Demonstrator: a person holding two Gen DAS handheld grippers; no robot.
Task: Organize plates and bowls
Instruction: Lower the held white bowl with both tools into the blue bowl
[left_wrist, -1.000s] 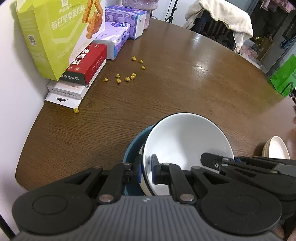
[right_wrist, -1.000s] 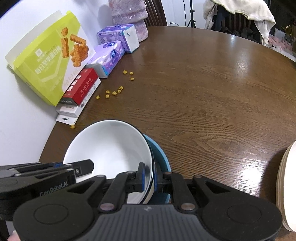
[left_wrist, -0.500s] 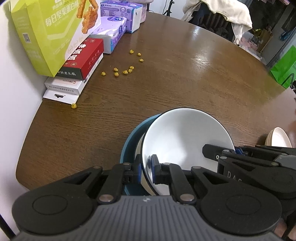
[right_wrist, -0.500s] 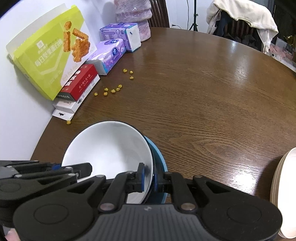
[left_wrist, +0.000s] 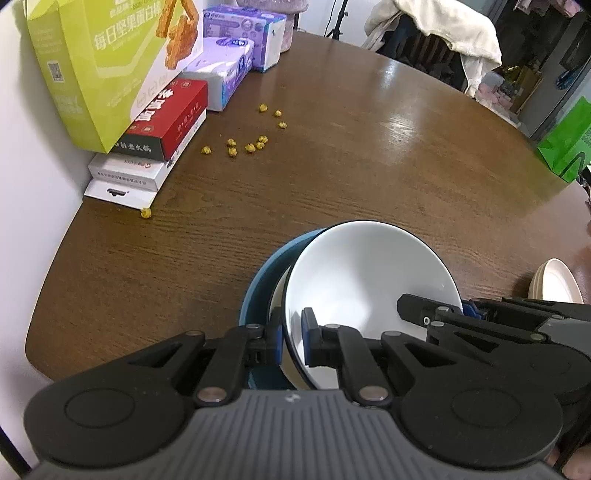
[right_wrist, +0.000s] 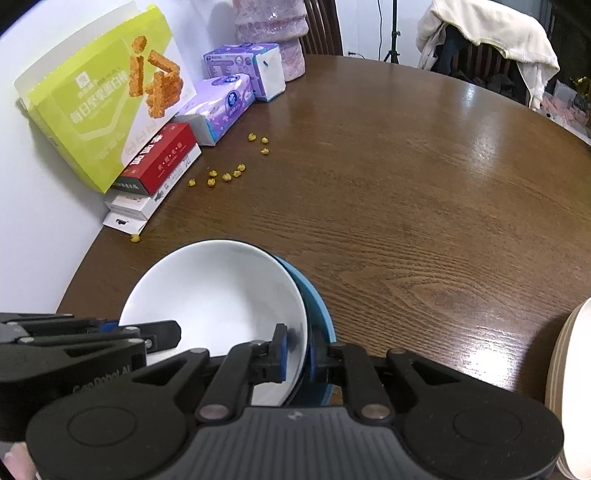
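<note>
Round brown wood surface against white wall; boxes at 10 o'clock, yellow crumbs nearby. White bowl, tilted over blue bowl. Left tongs & right tongs clamp its opposite rims. Cream plates at 3 o'clock.

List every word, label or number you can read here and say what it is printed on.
"每日坚果蛋白棒": on the green snack box.
"Gen Robot.AI", partly hidden: on the left gripper body, in the right wrist view.
Red box: large white characters, too tilted to read surely.
White boxes, purple tissue packs: print too small or blurred.
</note>
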